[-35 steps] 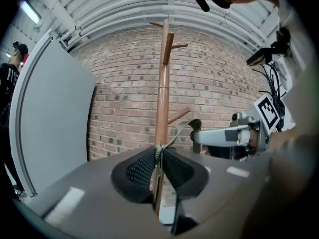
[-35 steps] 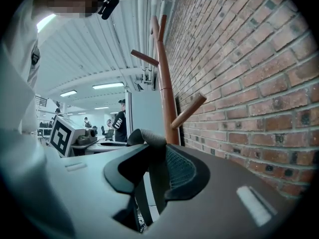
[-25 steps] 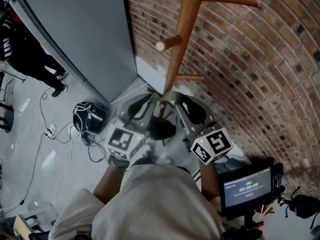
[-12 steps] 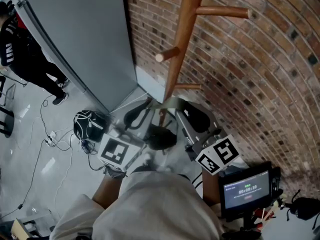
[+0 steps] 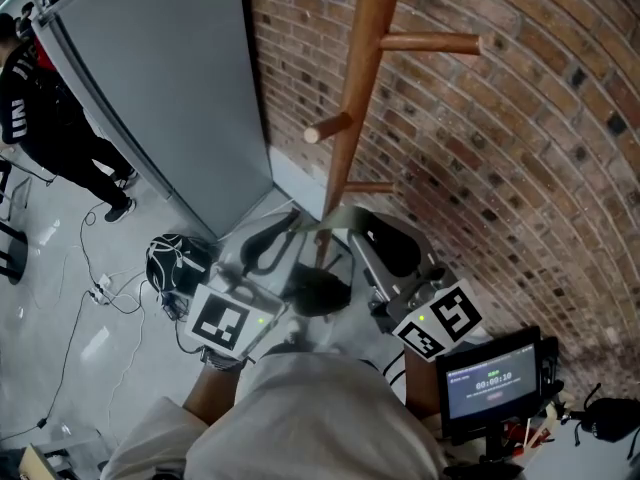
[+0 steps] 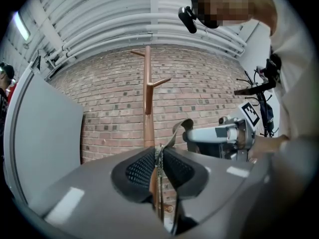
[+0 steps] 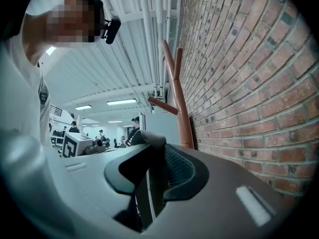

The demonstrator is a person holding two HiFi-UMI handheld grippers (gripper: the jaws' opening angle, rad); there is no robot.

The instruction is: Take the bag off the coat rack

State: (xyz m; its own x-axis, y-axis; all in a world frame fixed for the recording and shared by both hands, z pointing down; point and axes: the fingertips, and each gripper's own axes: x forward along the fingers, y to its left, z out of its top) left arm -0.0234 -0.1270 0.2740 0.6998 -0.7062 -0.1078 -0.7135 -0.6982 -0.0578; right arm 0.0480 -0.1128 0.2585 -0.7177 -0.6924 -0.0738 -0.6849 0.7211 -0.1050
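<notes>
closest to you, your forearms come in tight in front of your chest and both claws angle inward toward each other, marker cubes turned up, so the tips nearly meet just short of the rack's pole.

your left claw [image 6: 158, 168] is pinched almost shut on the strap [image 5: 335, 216], which runs edge-on between the mesh pads; something like a fine chain seems to run along it there. your right claw [image 7: 157, 171] stands wider and its jaws are closing, with the strap's flat dark band filling the gap between the pads and folding over the top of one finger.

the strap spans the short gap from one claw to the other, and the bag [image 5: 318, 290] hangs below that span as a small dark lump between your hands. it looks soft and light, so expect it to swing and sag, not hold a shape. the strap is thin and limp, likely a little slick on the pads. the two holds close together, either side of the bag, look like the right place. gripping the soft body would probably just crush it.

just beyond, the coat rack [image 5: 350, 118] rises against the brick wall [image 5: 500, 168]. the strap sits below its lowest peg [image 5: 378, 186] and on none of the pegs, though very near the pole. i judge the bag is free of the hooks, but i cannot tell if the strap touches the pole.
</notes>
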